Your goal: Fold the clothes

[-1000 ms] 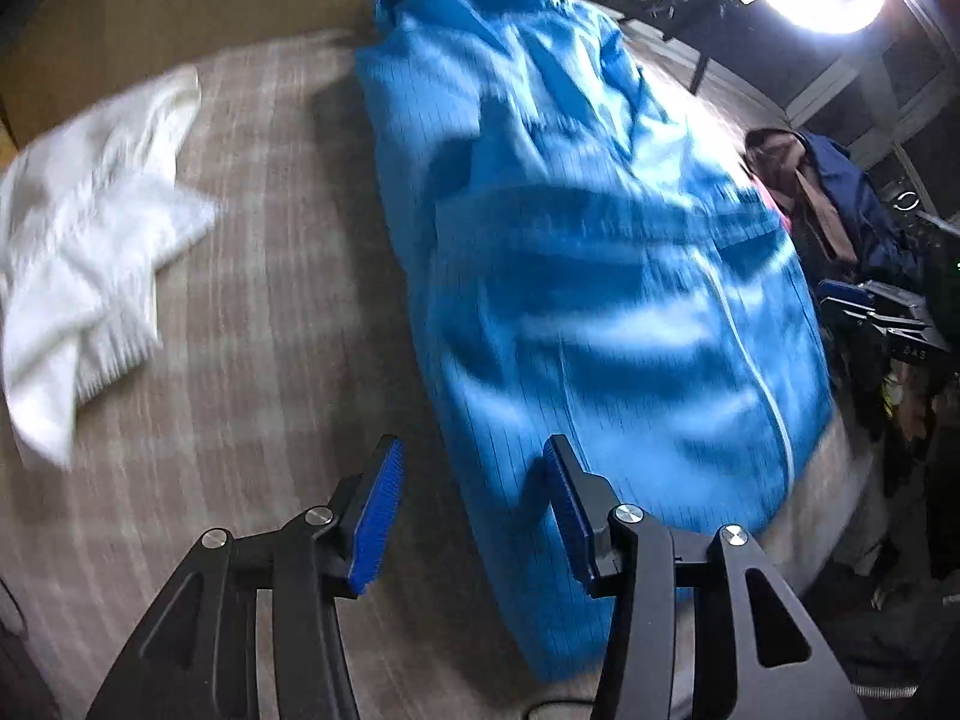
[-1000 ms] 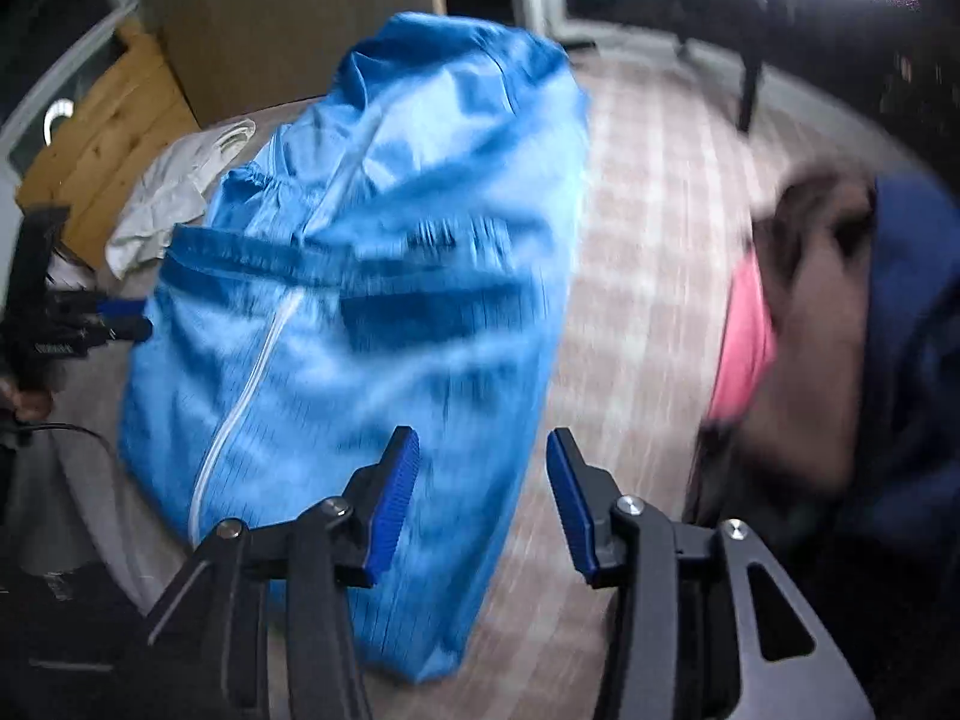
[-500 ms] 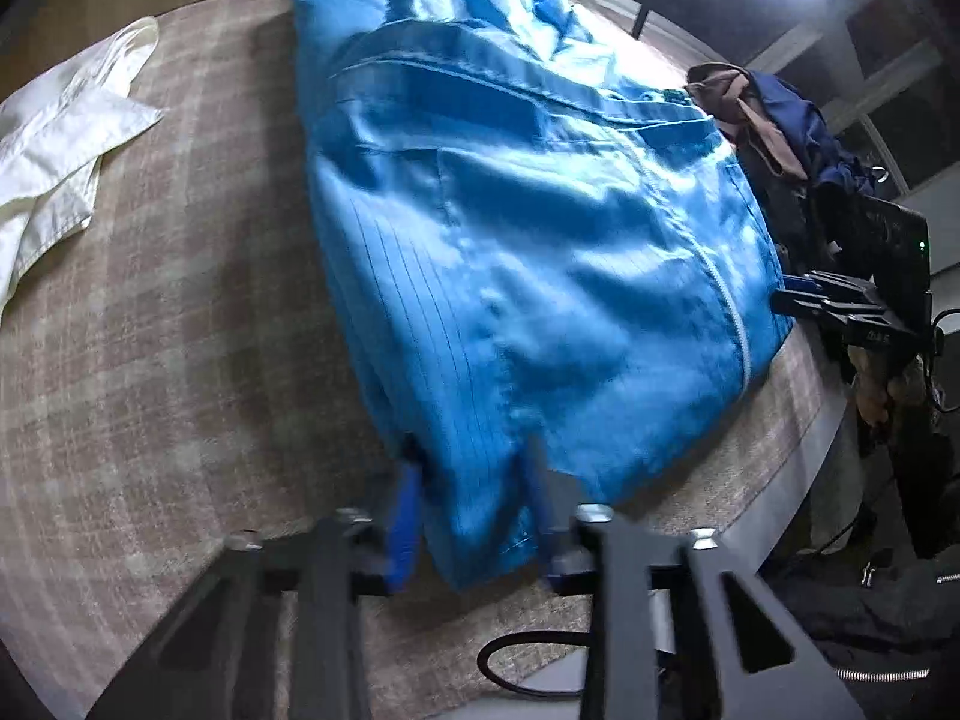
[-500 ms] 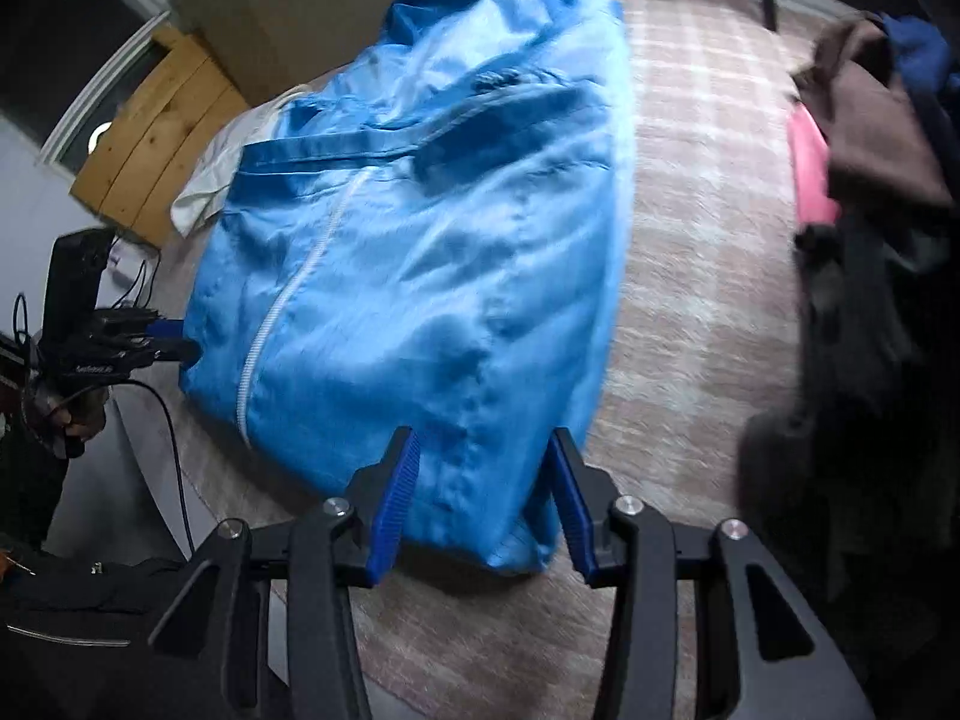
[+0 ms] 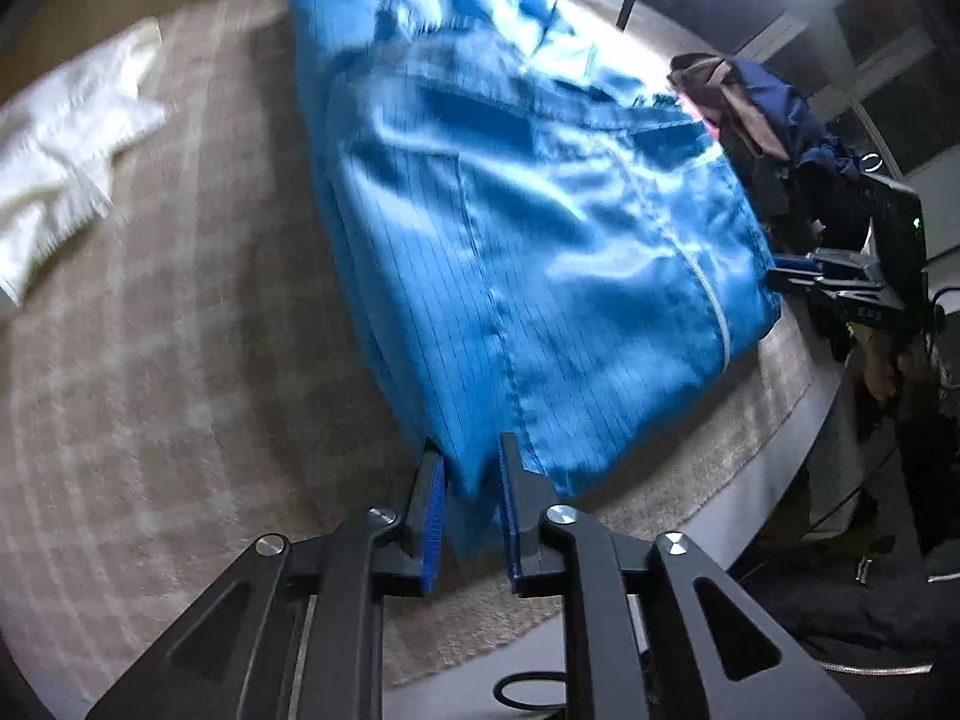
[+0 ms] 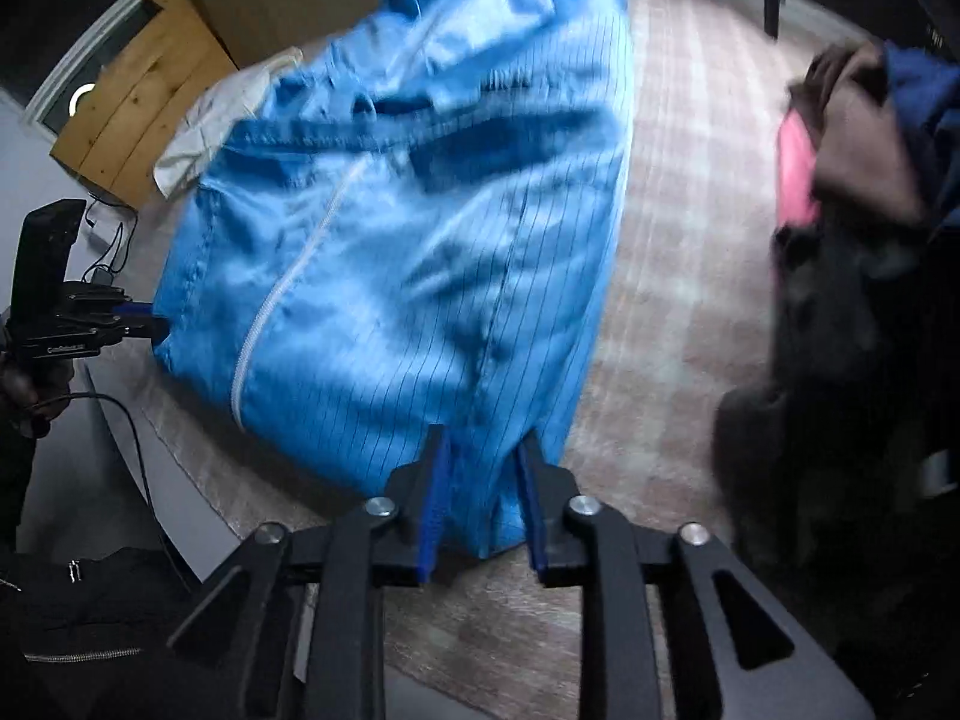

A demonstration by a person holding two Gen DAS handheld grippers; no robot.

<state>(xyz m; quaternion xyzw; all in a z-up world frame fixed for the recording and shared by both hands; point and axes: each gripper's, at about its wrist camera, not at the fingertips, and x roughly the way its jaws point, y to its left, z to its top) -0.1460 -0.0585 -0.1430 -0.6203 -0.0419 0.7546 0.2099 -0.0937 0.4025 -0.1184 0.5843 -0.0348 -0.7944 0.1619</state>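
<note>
**Blue garment, held at two hem corners**

Blue pinstriped garment (image 5: 528, 228), shiny, with a white zip running down its front, lay spread lengthwise on the bench (image 5: 150, 390), which carried a beige checked cover. The hem end was nearest me and raised off the cover.

Left gripper (image 5: 471, 480): my jaws were closed onto one hem corner, cloth bunched between the blue pads. Seen from my right wrist view, this same gripper (image 6: 129, 318) sat at the garment's far hem corner, a hand (image 6: 27, 384) below it.

Right gripper (image 6: 483, 480): my jaws pinched the other hem corner, fabric filling the gap between the pads. From the left wrist view it (image 5: 798, 273) touched the garment's edge near the zip.

White cloth (image 5: 66, 144): crumpled, on the bench cover, well apart from the garment on its left side.

Pile of clothes (image 6: 858, 138): brown, navy and pink pieces, heaped on the bench to the right of the garment, not touching it.

Wooden board (image 6: 138, 102): beyond the bench, behind the white cloth.
</note>
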